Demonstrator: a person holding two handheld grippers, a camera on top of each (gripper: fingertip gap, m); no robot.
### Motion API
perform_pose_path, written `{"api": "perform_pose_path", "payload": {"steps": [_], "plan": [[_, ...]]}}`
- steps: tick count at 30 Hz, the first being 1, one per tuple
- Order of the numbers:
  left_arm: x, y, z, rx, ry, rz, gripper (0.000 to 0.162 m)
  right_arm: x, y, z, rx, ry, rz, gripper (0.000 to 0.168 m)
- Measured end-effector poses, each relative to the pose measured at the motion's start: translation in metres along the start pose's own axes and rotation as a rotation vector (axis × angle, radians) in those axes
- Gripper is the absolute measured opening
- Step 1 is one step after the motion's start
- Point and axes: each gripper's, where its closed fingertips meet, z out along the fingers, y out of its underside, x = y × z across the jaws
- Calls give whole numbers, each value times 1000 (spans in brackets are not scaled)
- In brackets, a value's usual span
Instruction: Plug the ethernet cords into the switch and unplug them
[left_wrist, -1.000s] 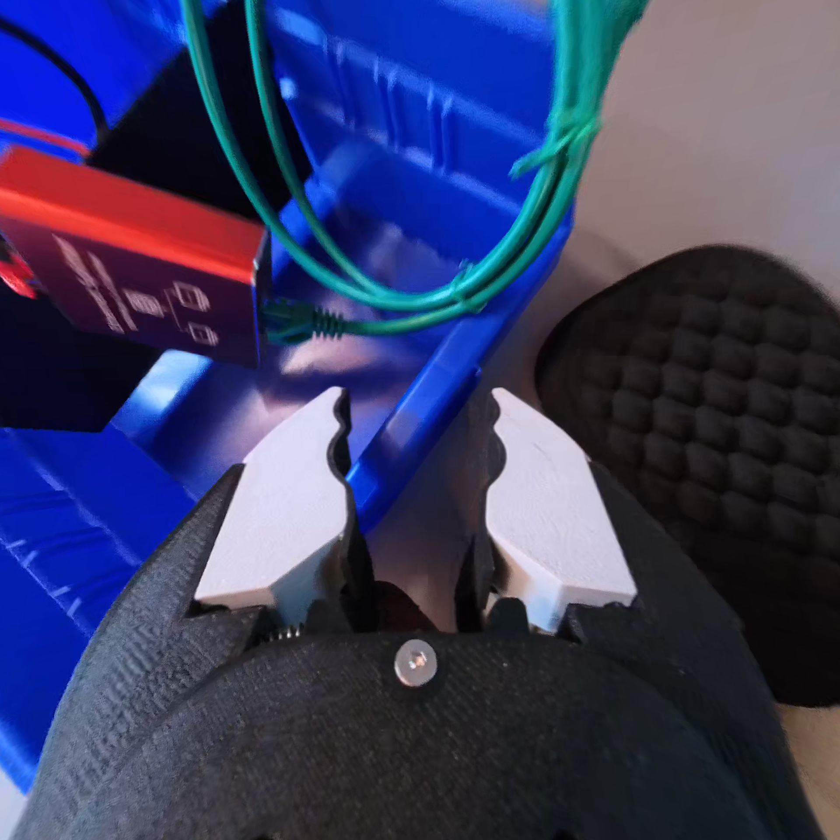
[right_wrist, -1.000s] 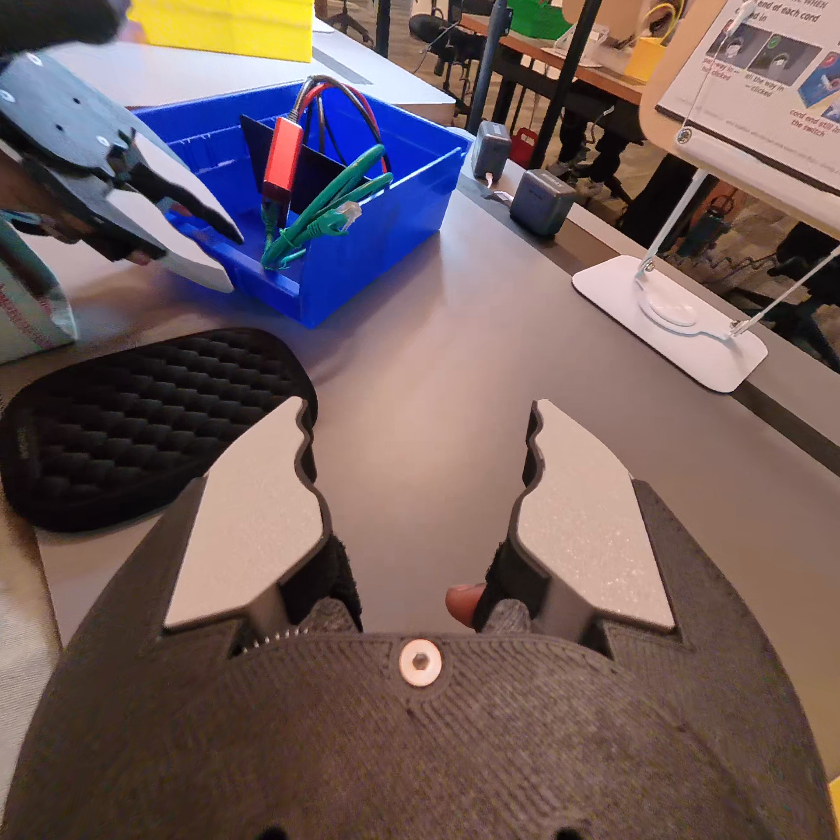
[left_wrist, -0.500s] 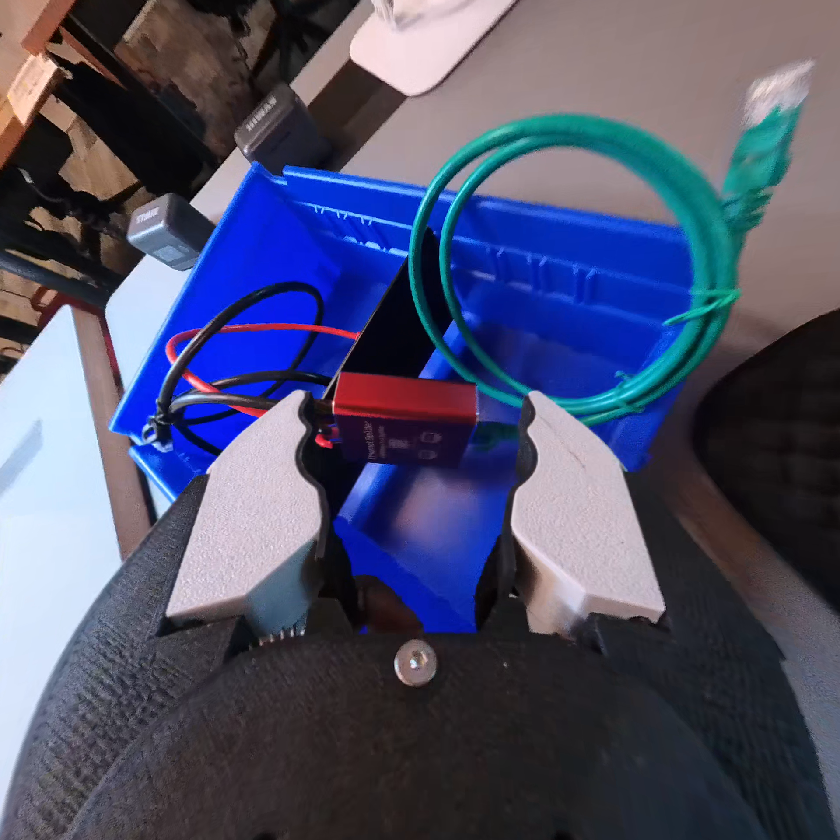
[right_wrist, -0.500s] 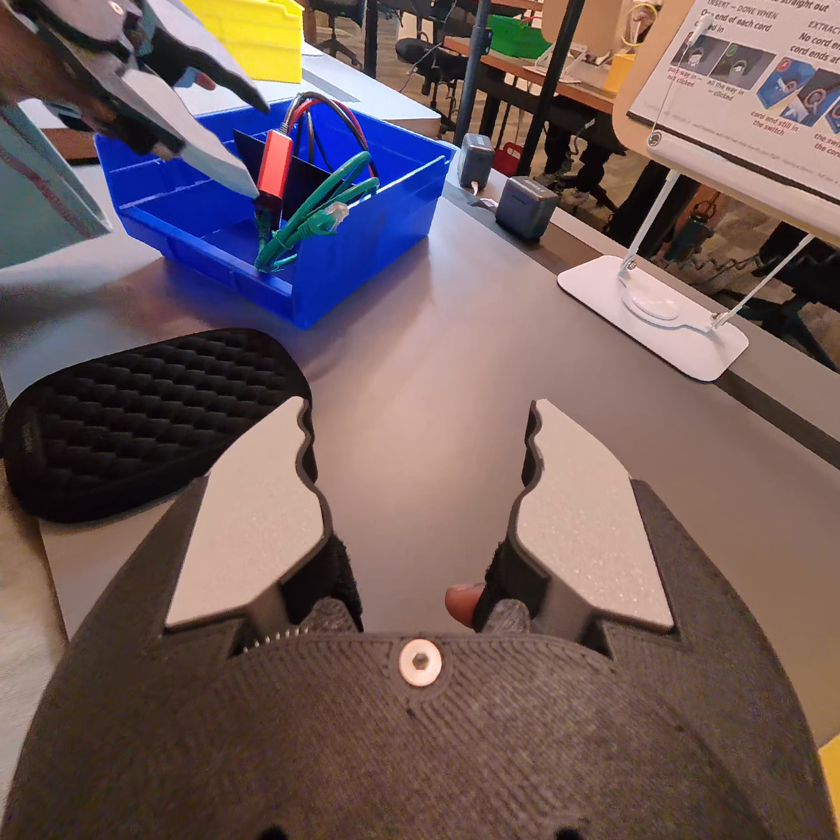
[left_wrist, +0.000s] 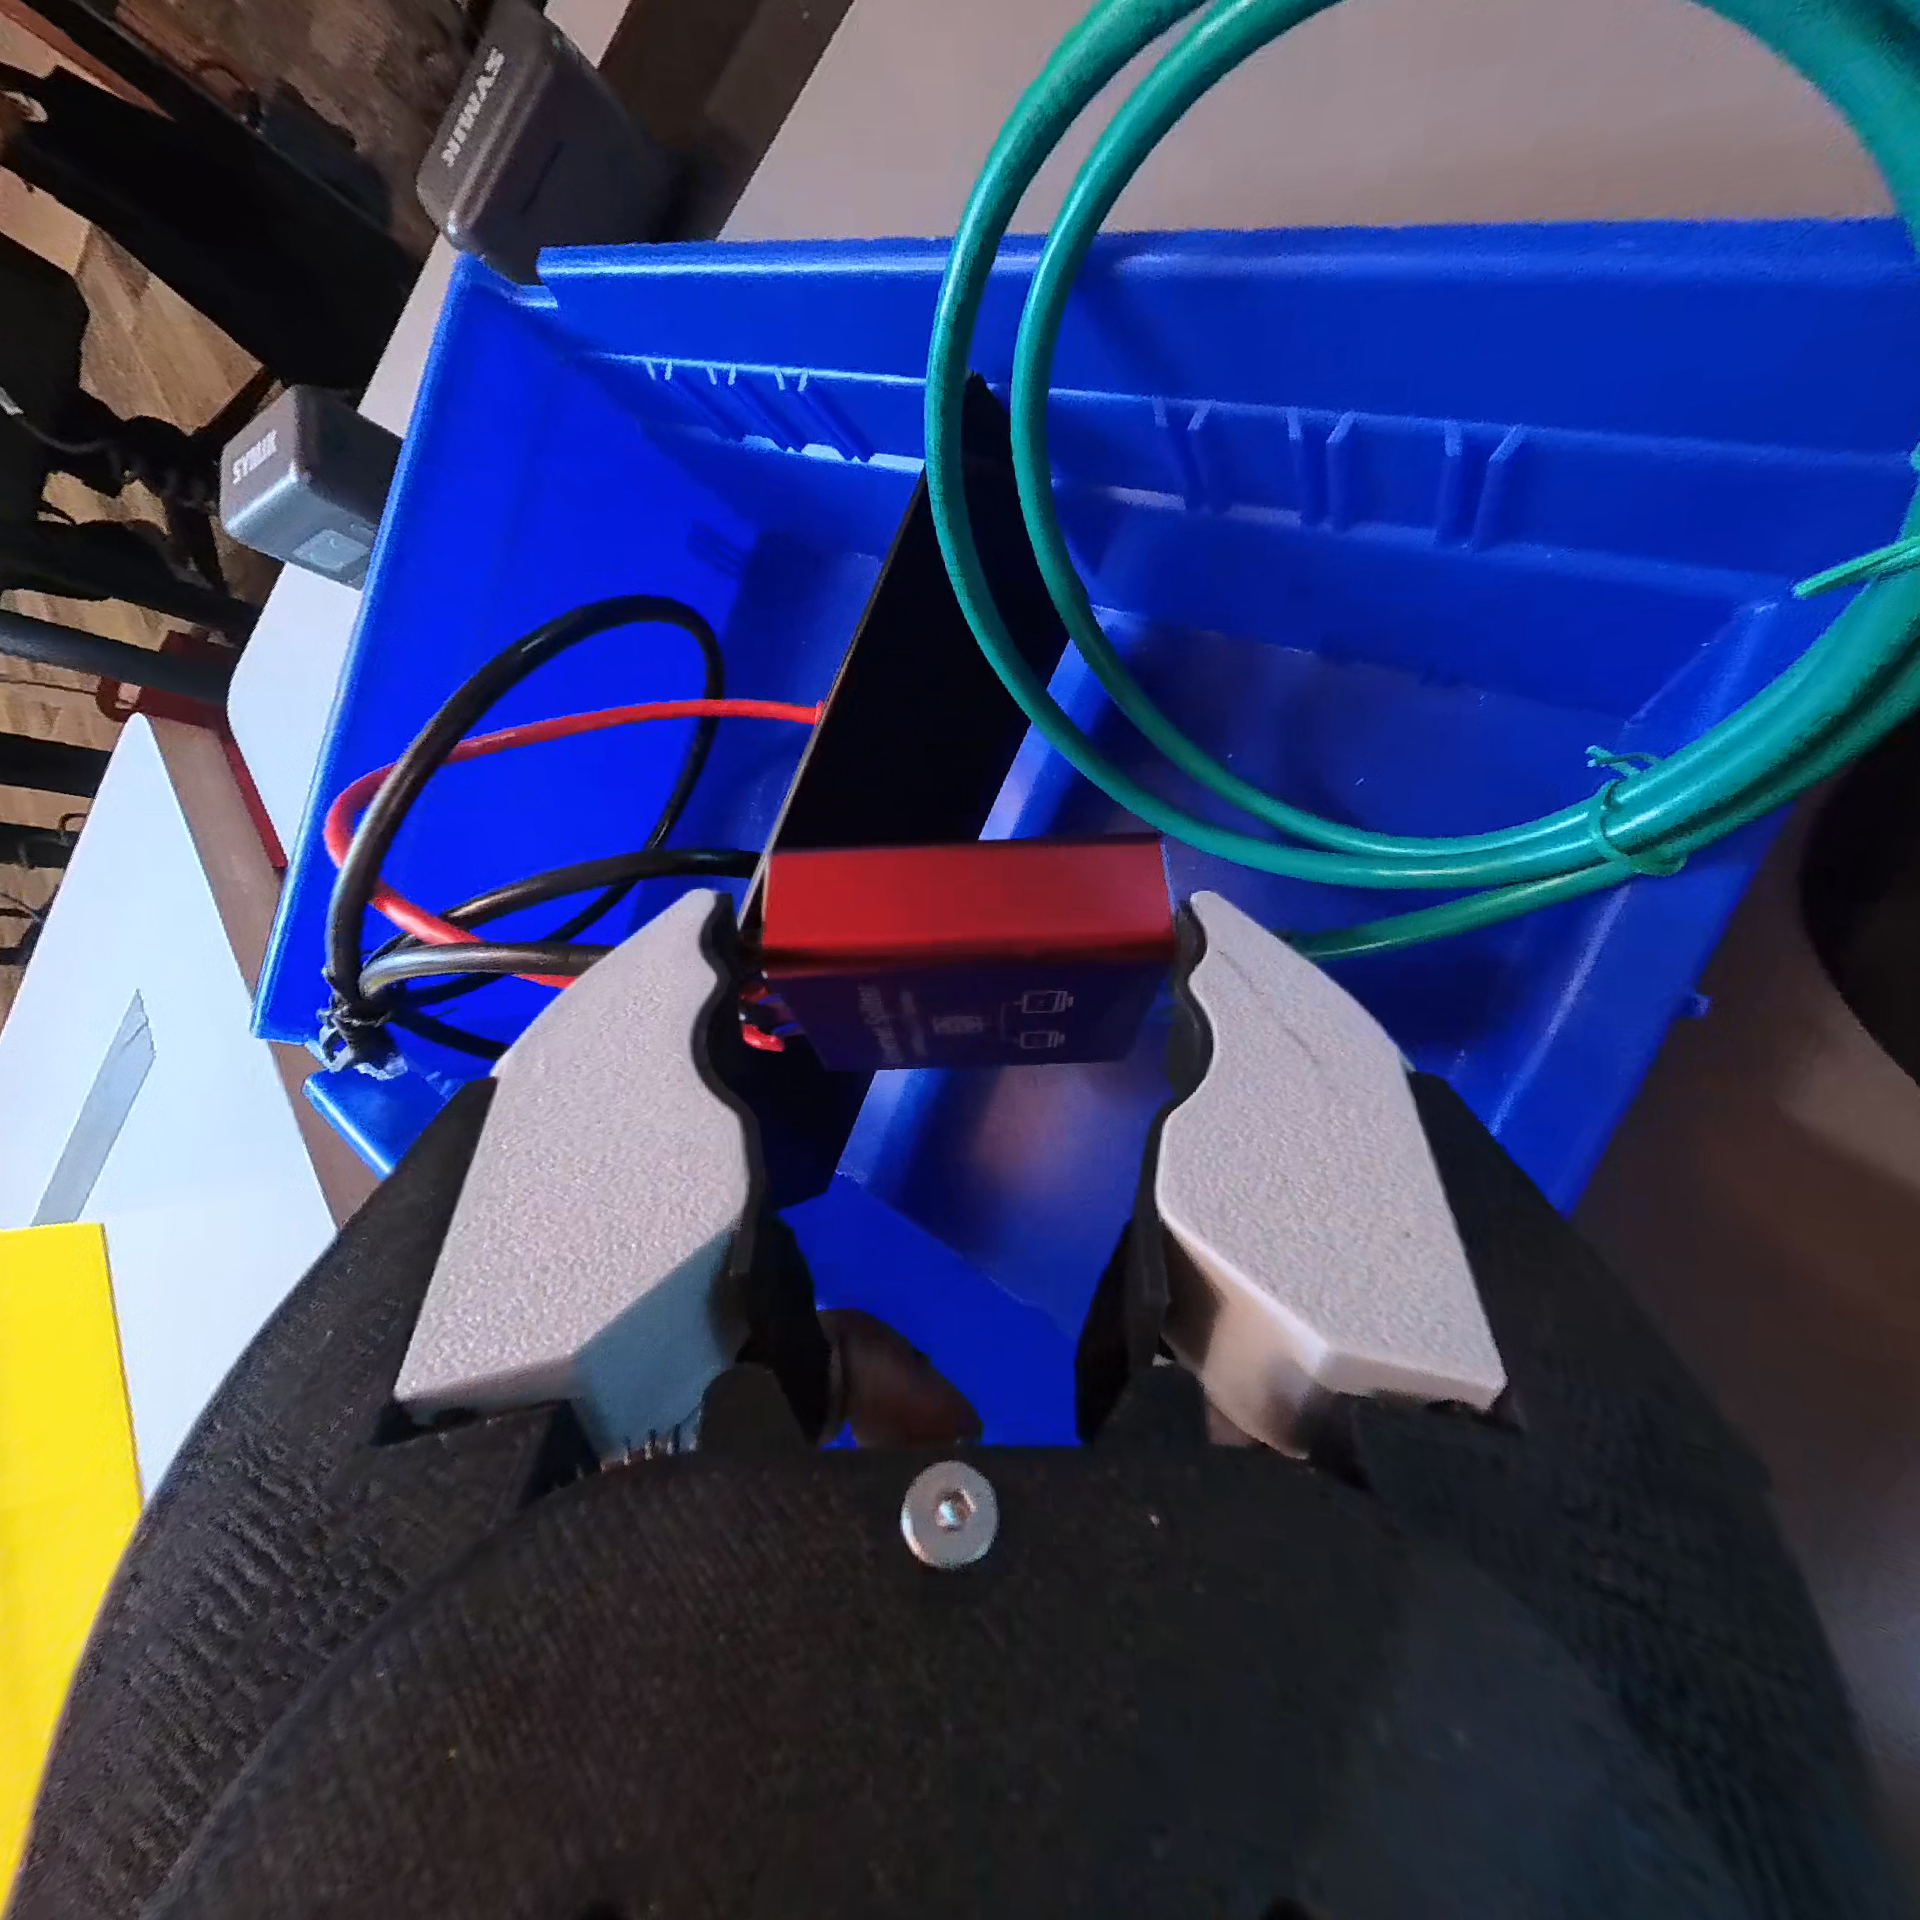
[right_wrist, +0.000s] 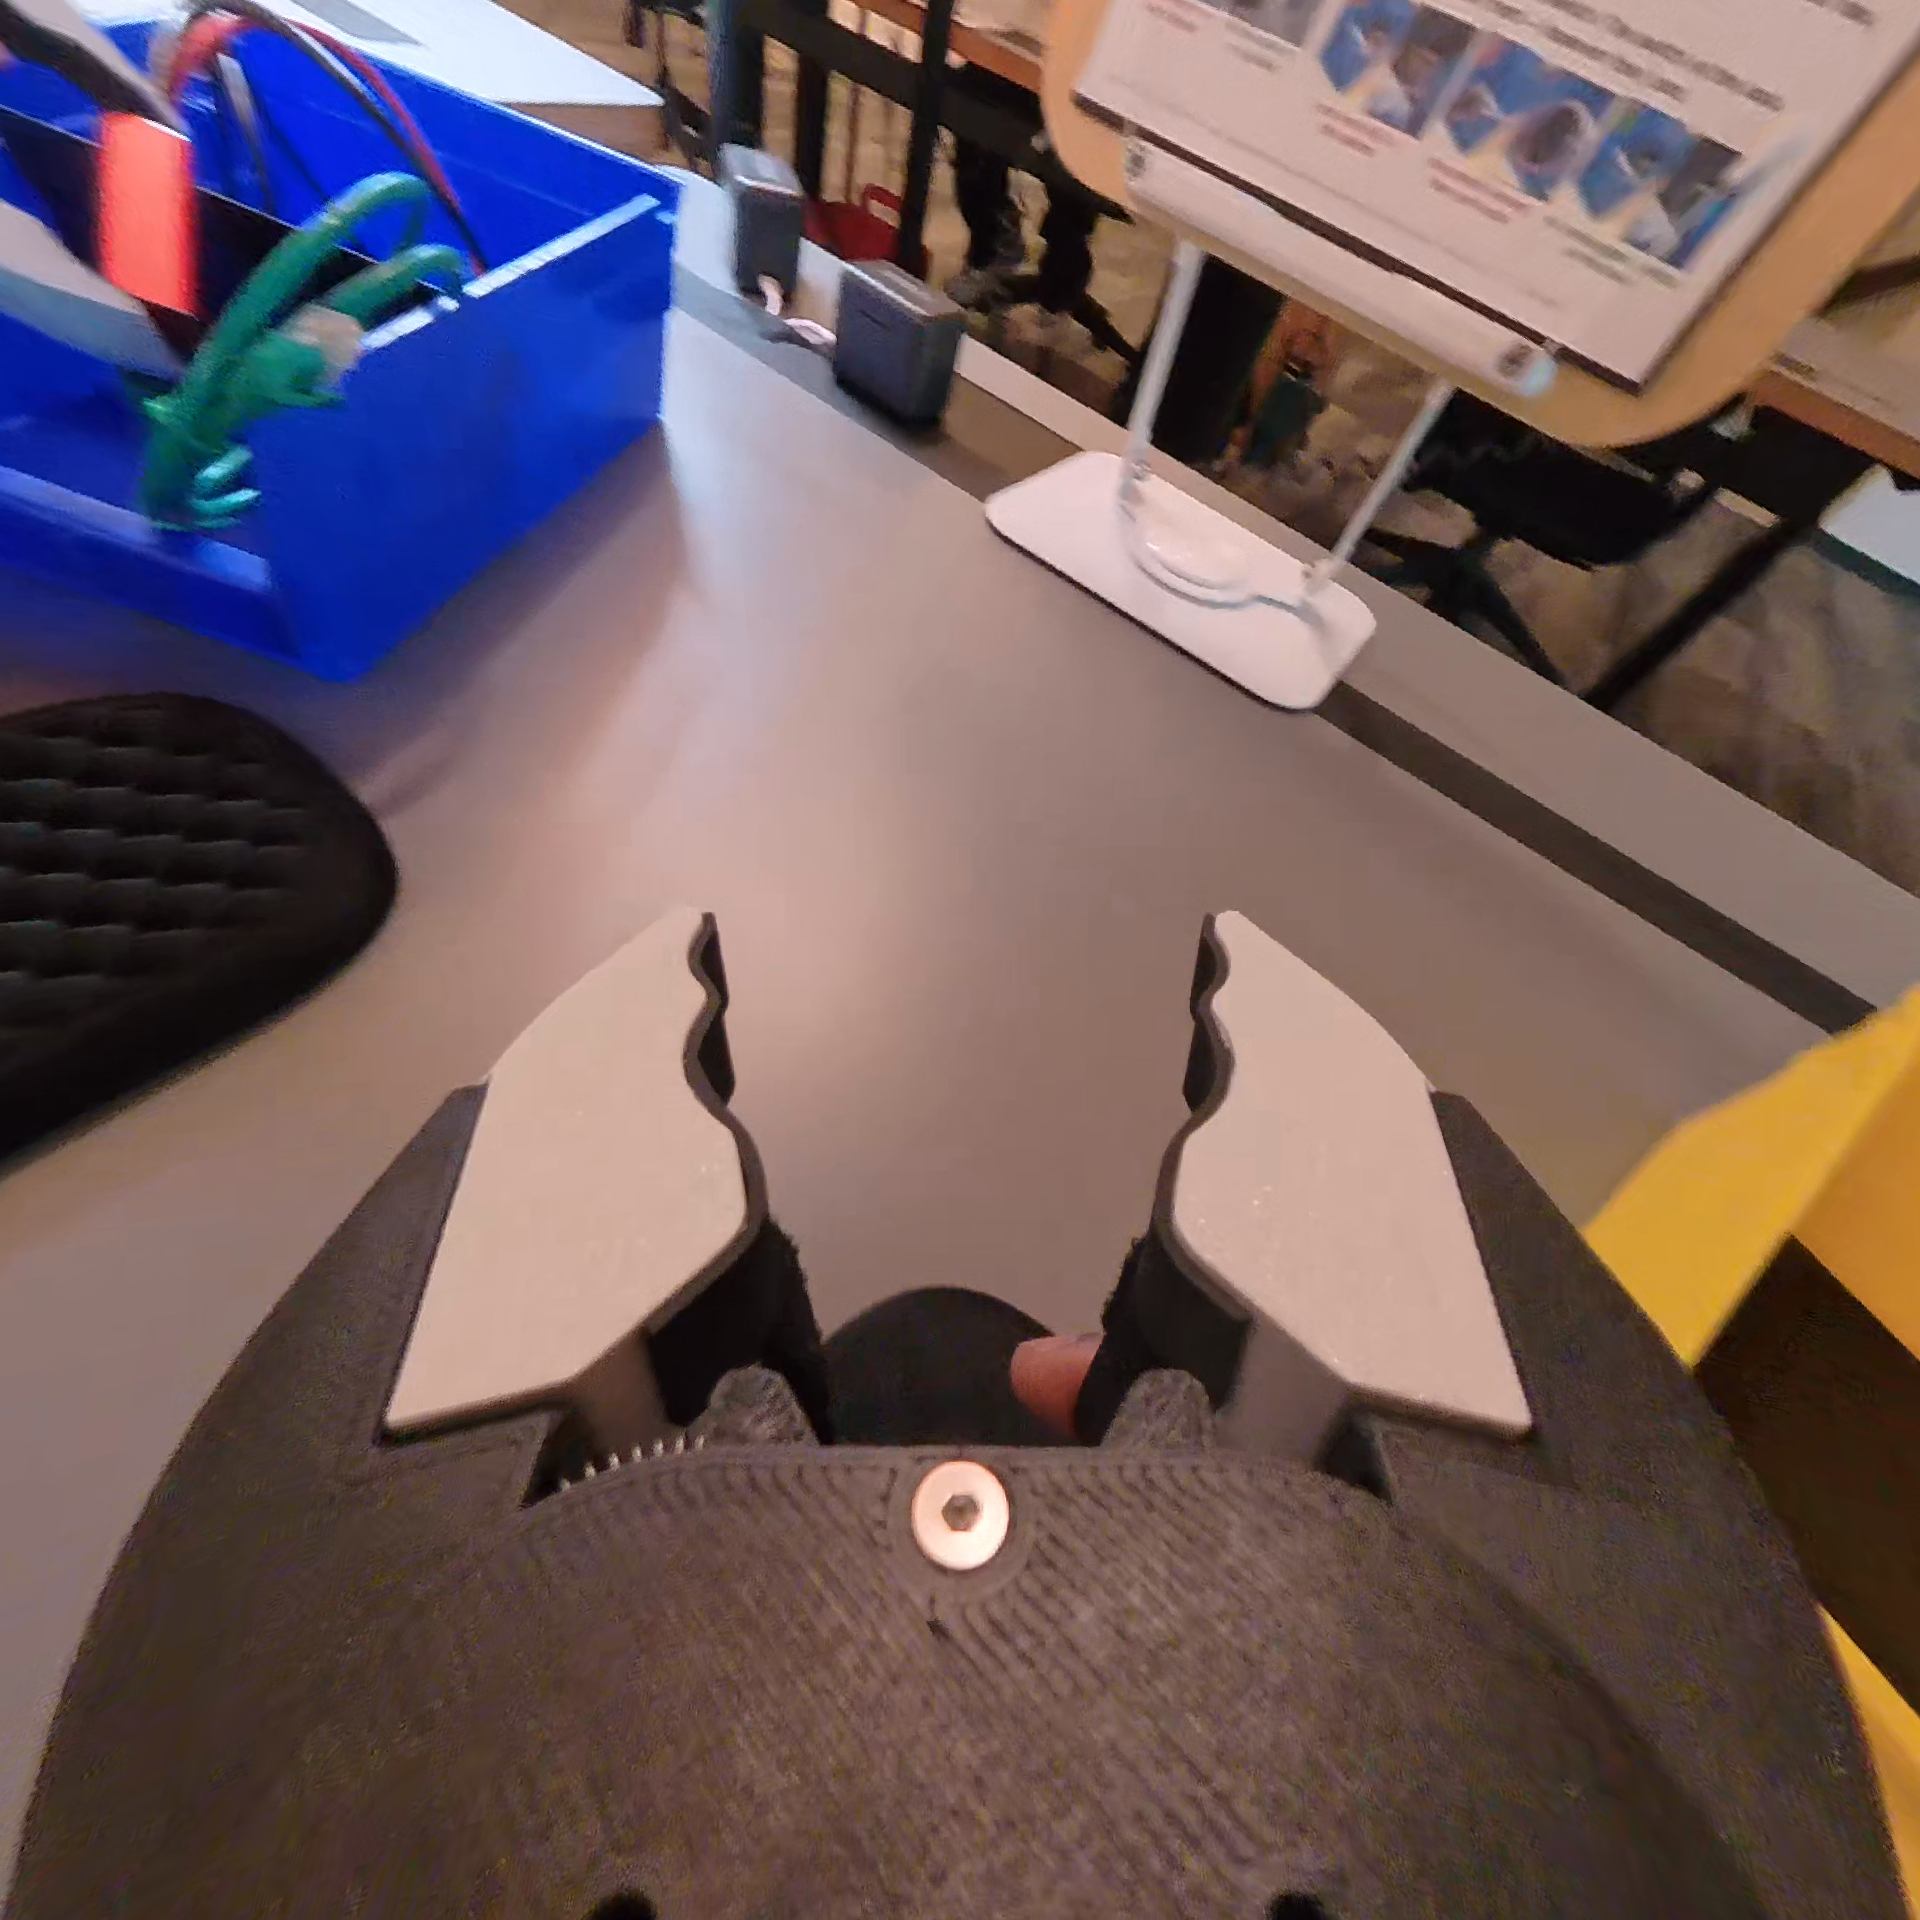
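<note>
Red-cased switch (left_wrist: 961, 899) sits on the black divider (left_wrist: 914, 665) inside the blue bin (left_wrist: 1455, 499), green cord (left_wrist: 1039, 540) looped above. Left gripper (left_wrist: 951, 971) brackets it, jaws wide, probably to steady it; right gripper (right_wrist: 956, 1008) waits wide and empty over the table (right_wrist: 935, 748).

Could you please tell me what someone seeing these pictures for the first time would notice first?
The eye goes first to the small red switch framed between the fingers of the open left gripper, just above the bright blue bin. Next comes the green ethernet cord, looping up out of the bin's right half, while black and red wires coil in its left half. The right gripper hangs open over the bare grey table.
</note>
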Motion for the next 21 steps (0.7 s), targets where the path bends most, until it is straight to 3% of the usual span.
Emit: {"api": "perform_pose_path", "payload": {"steps": [2,6,9,13,21], "plan": [[2,2,1,-15,-5,25,75,12,9,-4,-37,61,8,90],[2,2,2,-19,-13,32,75,71,32,-30,-133,379,70,113],[2,2,1,-15,-9,29,75,105,51,-55,-174,500,153,117],[2,3,1,-12,-6,30,75,122,72,-73,-229,543,187,117],[1,3,-2,-1,-6,20,74,110,67,-67,-199,478,179,113]]}}
